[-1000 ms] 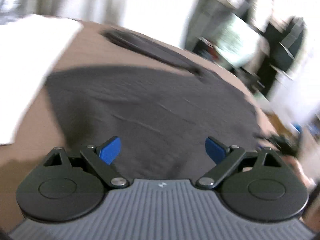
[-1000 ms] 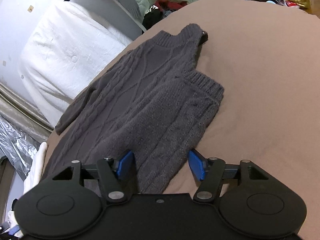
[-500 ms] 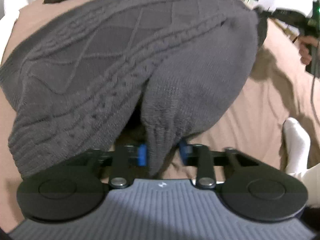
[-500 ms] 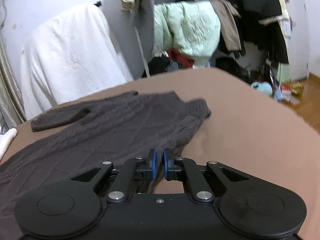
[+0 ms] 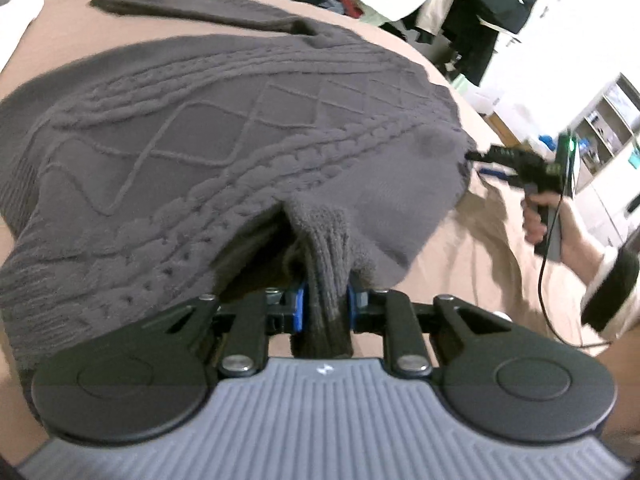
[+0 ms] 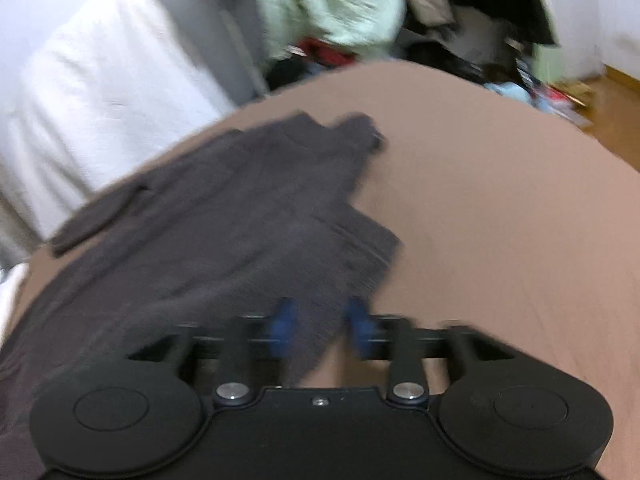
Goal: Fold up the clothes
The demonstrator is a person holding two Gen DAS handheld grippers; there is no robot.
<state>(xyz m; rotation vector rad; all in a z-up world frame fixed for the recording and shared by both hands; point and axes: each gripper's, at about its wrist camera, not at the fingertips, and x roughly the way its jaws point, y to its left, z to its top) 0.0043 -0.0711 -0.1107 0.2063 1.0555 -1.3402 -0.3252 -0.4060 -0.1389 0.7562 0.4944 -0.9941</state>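
A dark grey cable-knit sweater lies spread on the brown bed sheet. My left gripper has its blue pads pressed on a bunched ribbed edge of the sweater, and its jaws are still closing. That edge is lifted off the sheet. In the blurred right wrist view, the sweater has a folded sleeve lying across it. My right gripper has its jaws opening, with a corner of the fabric loose between the pads. The left wrist view shows the right gripper at the sweater's far right edge.
A person's hand holds the right gripper, with a thin cable hanging below it. A white padded cover stands behind the bed at left. Hanging clothes crowd the back. Shelves stand at the right.
My left gripper went from open over the sweater to shut on its ribbed edge, and has lifted it. My right gripper closed half a second ago and has parted again.
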